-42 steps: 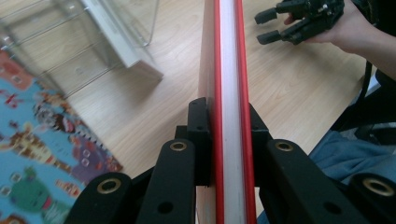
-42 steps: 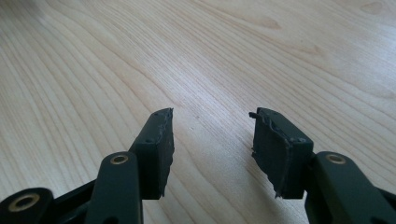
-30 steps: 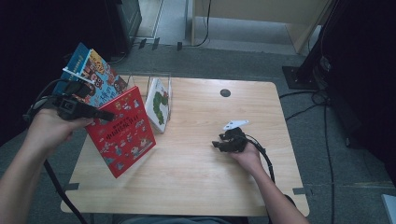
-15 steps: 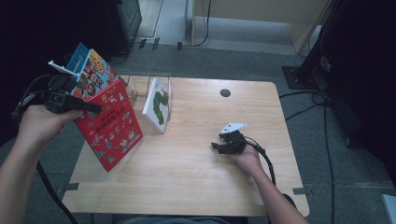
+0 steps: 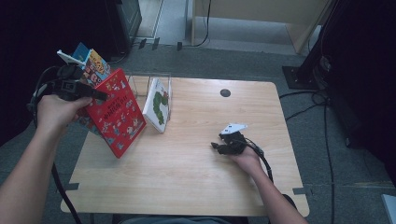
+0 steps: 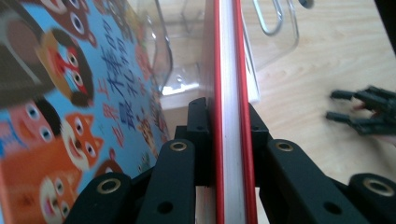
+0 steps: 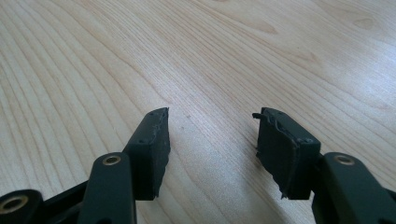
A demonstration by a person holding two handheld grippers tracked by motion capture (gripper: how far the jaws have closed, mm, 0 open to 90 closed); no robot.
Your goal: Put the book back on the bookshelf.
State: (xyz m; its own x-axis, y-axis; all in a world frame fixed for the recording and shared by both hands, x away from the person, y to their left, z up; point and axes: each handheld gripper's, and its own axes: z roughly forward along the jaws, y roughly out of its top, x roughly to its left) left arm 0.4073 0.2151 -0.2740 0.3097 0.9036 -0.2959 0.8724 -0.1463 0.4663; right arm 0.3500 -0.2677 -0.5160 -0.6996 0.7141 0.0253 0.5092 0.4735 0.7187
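High view looks forward and down over the whole wooden table (image 5: 196,186). Left gripper view sits tight on a red book (image 6: 229,93), facing across the table toward the right gripper (image 6: 369,112); right gripper view skims bare tabletop closely.

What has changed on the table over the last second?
The left gripper, clamped on the red book, has carried it leftward, away from the clear rack. The right gripper has just opened its jaws slightly, nothing between them, resting in place. The caterpillar book stayed in the rack.
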